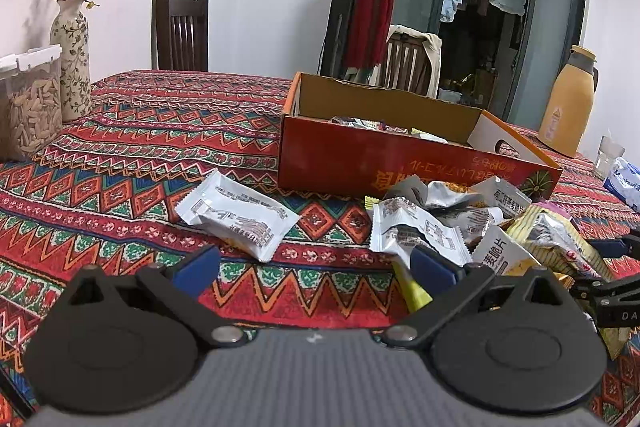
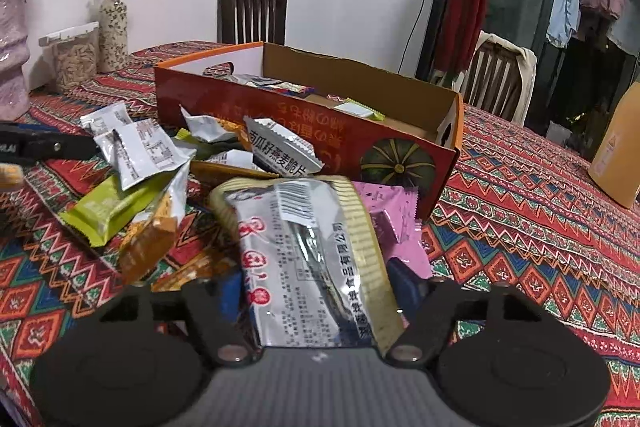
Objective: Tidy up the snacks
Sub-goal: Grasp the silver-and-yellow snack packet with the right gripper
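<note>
The step in hand looked like a pick-up from the heap of snacks: the right gripper (image 2: pixel 316 291) had its blue fingers (image 2: pixel 404 283) either side of a large silver packet (image 2: pixel 304 259) with yellow striped edges, and they appeared to be clamped on its sides, though the left finger was mostly hidden behind the wrapper, so the contact there could not be confirmed. The packet lay at the near end of the heap, on top of a pink packet (image 2: pixel 394 211) and just in front of the red cardboard box (image 2: pixel 320 135), which already held several small packets. The left gripper (image 1: pixel 316 267) hung low over the patterned tablecloth (image 1: pixel 132 163) with its fingers wide apart and nothing between them; a white packet (image 1: pixel 236 215) lay just ahead of it, apart from the heap (image 1: pixel 460 223). The next move probably called for lifting the silver packet clear of the others without dragging the pink one along, then carrying it over the box's near wall and letting go inside. How the box's contents were arranged was hard to judge, since its wall cut off most of the interior. The lower layers of the heap were buried. No hand or sleeve showed in either view.
</note>
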Available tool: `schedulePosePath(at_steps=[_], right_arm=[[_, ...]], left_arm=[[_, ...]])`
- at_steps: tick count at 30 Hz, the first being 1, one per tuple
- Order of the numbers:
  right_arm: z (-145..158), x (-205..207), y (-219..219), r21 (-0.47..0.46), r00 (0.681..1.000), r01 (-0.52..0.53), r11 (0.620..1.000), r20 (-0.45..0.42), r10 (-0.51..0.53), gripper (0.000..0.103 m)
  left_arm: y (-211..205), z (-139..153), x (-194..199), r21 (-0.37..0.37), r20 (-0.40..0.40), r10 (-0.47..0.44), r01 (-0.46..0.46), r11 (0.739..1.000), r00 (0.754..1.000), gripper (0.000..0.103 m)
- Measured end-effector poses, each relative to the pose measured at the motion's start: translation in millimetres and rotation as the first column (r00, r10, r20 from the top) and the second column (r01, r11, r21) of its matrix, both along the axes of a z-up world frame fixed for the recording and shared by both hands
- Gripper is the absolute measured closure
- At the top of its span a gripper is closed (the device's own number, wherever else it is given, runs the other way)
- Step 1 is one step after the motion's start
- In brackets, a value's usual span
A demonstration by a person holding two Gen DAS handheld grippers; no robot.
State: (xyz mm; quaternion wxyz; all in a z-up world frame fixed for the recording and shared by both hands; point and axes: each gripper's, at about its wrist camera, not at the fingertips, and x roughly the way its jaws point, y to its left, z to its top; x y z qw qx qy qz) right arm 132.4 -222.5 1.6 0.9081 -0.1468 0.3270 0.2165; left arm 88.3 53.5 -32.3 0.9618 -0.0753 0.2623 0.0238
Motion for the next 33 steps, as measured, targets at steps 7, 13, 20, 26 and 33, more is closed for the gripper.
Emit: schedulePosePath(at_steps=[7,13,20,26,33], right_arm=[[7.3,-17.7,-2.5,0.034,0.999,0.003,0.999,0.04,-0.005,0.069],[26.2,-35.6,-9.7,0.154,0.989,0.054,0.987,0.129,-0.075,0.069],[36.7,-21.8,-14.4,0.272,0.969,0.132,0.953,0.168,-0.182,0.069],[32.4,3.9,-13.9,0.304,0.957,0.175,0.937,0.173,-0.234,0.069],[15.5,15.3,-18.2,0.337,0.952,0.198,0.92,0.157,-0.263,0.069]], left_arm=[[0.3,0.1,-0.2,-0.002,-0.001,0.008,-0.008,1.0,1.0,0.0],[0.1,0.4,0.0,-0.001,-0.002,0.011,-0.011,1.0,1.0,0.0],[0.1,0.2,0.0,0.002,-0.003,0.018,-0.018,1.0,1.0,0.0],[-0.3,1.0,-0.5,0.008,-0.001,0.028,-0.028,1.0,1.0,0.0],[7.9,16.8,-3.3,0.036,0.008,0.046,-0.046,0.998,0.999,0.0]])
